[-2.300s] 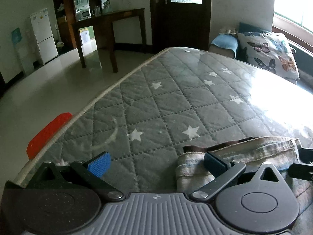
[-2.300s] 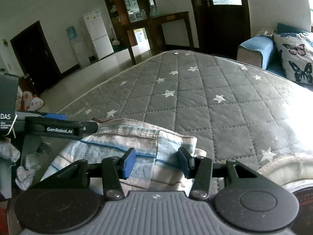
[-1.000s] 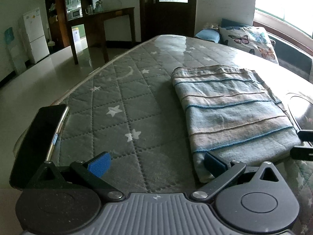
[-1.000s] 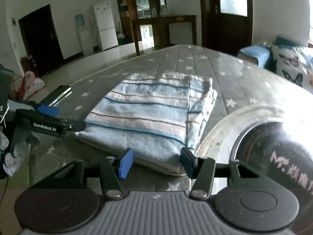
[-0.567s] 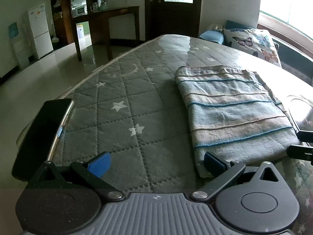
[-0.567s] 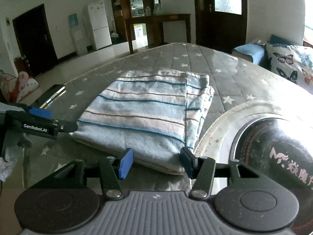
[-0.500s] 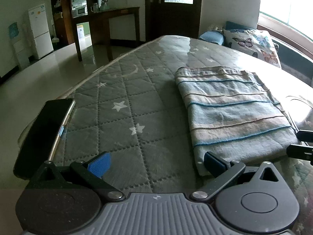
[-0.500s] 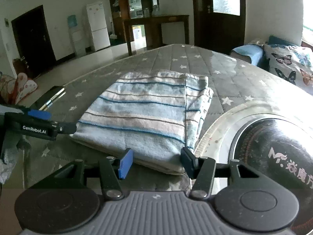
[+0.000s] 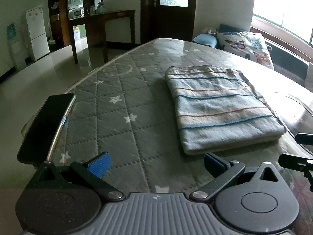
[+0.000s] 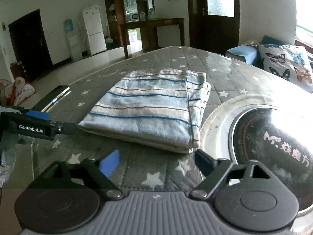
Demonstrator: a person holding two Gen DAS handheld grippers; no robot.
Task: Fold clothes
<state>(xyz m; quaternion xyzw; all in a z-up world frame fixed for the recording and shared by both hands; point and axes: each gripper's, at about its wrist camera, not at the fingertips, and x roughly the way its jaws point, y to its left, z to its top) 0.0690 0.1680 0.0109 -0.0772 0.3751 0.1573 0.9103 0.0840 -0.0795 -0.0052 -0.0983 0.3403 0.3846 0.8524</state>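
A folded striped blue, white and tan cloth (image 9: 219, 107) lies flat on the grey star-quilted table cover (image 9: 125, 101). It also shows in the right wrist view (image 10: 152, 107). My left gripper (image 9: 156, 164) is open and empty, held near the table's front edge, just short of the cloth's near left corner. My right gripper (image 10: 156, 162) is open and empty, held just short of the cloth's near right corner. The left gripper's finger shows at the left of the right wrist view (image 10: 39, 127).
A black phone (image 9: 47, 125) lies on the table's left edge, also in the right wrist view (image 10: 52, 98). A round black dish with a pale rim (image 10: 270, 137) sits right of the cloth. A wooden desk (image 9: 101, 25), fridge and butterfly cushion (image 9: 246, 45) stand beyond.
Both grippers have drawn back from the folded cloth toward the table's front edge. The right gripper's fingers have spread wider. The cloth lies still.
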